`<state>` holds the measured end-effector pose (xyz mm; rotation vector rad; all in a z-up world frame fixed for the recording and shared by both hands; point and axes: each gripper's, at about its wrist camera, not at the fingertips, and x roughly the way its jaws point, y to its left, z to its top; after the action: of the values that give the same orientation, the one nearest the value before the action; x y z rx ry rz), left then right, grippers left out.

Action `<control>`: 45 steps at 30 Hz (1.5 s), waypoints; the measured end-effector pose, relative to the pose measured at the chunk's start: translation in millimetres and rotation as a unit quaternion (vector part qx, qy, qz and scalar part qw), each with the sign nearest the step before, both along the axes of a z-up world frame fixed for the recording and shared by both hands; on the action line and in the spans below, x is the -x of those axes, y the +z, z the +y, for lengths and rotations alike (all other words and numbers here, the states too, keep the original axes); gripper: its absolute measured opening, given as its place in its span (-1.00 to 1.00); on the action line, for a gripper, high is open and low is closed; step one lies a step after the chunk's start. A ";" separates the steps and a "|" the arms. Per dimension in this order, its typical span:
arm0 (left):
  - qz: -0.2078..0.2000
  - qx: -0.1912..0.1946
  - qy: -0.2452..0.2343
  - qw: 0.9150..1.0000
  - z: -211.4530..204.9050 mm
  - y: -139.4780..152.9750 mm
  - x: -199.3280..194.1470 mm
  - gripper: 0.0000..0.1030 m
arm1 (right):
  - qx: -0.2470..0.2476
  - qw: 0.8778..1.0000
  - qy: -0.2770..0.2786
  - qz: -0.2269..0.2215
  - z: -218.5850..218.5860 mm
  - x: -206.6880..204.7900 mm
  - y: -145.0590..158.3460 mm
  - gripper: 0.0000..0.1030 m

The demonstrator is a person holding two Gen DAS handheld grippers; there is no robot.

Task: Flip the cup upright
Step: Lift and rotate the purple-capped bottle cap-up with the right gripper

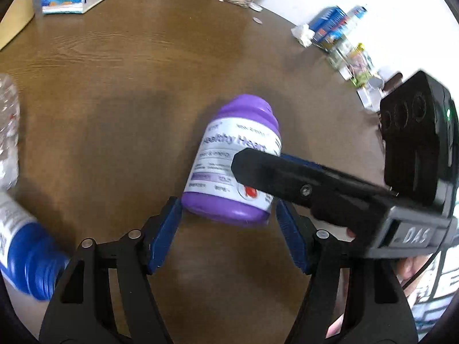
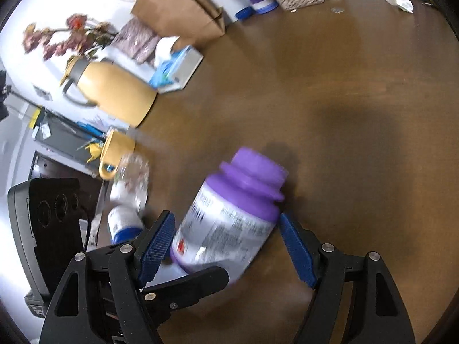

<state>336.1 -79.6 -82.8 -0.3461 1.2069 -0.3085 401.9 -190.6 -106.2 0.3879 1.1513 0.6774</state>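
left wrist: looks down its fingers, bottle point(image 1: 233, 160) close ahead
right wrist: same bottle point(image 2: 229, 220) close, opposite side

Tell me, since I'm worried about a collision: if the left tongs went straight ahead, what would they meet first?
Most likely the purple bottle, lying just ahead between the open left tongs. The right tongs' finger crosses above it; depth is unclear.

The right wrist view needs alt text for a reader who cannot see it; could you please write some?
A purple-capped supplement bottle leans tilted on a brown wooden table, between the open blue-padded fingers of the right gripper, with the left gripper reaching in from below. A yellow thermos and tissue box stand behind.
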 end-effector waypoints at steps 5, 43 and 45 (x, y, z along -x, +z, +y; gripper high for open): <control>-0.020 -0.010 -0.028 0.999 3.5 2.1 30.6 0.26 | 0.012 0.999 0.033 -0.015 17.7 27.8 1.7 0.29; -0.138 0.006 -0.212 0.968 41.3 6.4 3.2 0.53 | 0.110 0.992 0.035 0.047 71.6 -34.6 3.4 0.32; -0.139 0.008 -0.204 0.969 44.7 7.4 1.9 0.52 | 0.126 0.991 0.034 0.028 73.7 -30.1 7.3 0.31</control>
<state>334.2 -34.9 -75.4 -0.0596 0.9914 -0.7015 432.0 -116.9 -98.9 0.1547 1.2906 0.5737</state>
